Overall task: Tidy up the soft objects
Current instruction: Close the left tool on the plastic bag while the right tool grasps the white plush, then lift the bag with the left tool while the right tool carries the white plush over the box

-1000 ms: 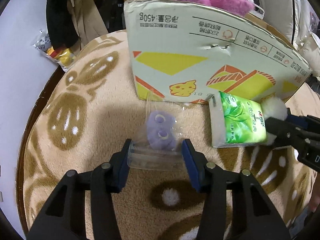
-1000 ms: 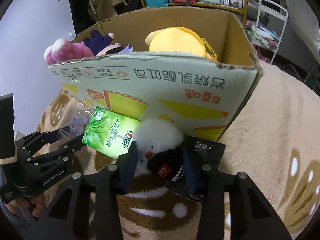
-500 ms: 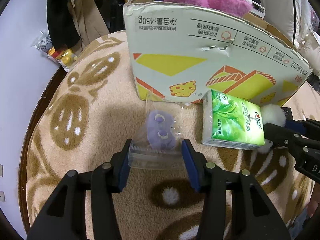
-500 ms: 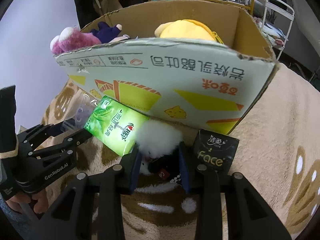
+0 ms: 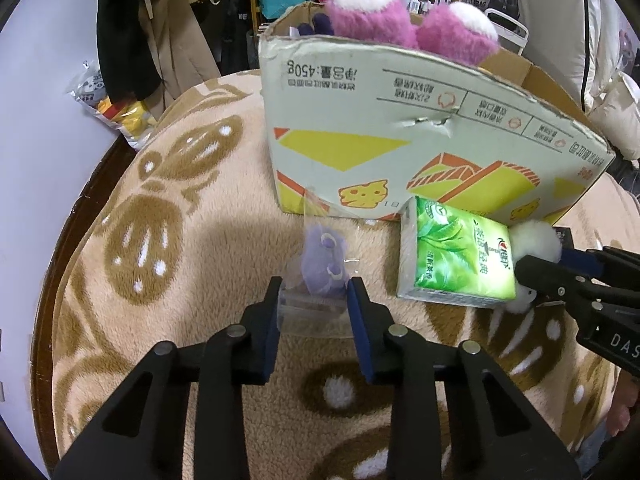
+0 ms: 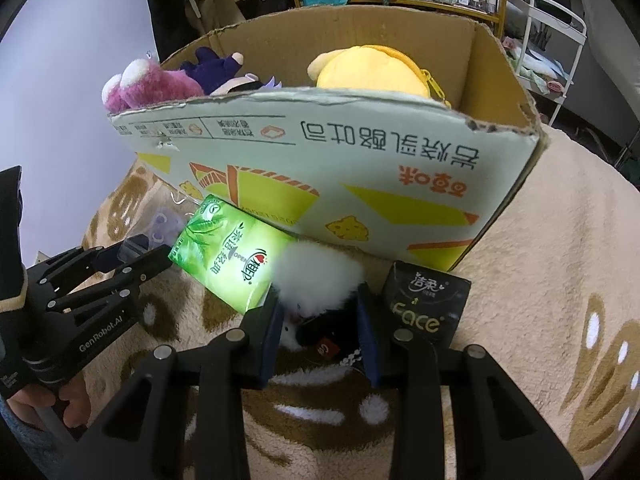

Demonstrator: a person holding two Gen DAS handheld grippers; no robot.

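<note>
My left gripper [image 5: 316, 292] has a clear bag with a small purple plush [image 5: 322, 258] between its blue pads; its jaws are closing and squeeze the bag's zip end. The right gripper [image 6: 320, 300] is shut on a white-and-black plush toy [image 6: 320, 270] on the blanket in front of the cardboard box [image 6: 320, 160]. In the left wrist view the right gripper [image 5: 548, 268] reaches in from the right, against the white plush [image 5: 534, 240]. The left gripper [image 6: 154, 246] shows at the left of the right wrist view.
A green tissue pack [image 5: 456, 256] lies between the two toys, against the box [image 5: 400, 140]. A black tissue pack [image 6: 424, 304] sits right of my right gripper. Pink [image 6: 148, 84], dark purple [image 6: 216, 64] and yellow [image 6: 368, 68] plush toys fill the box. The table's dark edge [image 5: 80, 216] curves at left.
The left jaws have narrowed onto the bag, which has crumpled and tipped the purple plush up. The right jaws tightened on the white-and-black plush. The green pack has shifted left and lies flatter.
</note>
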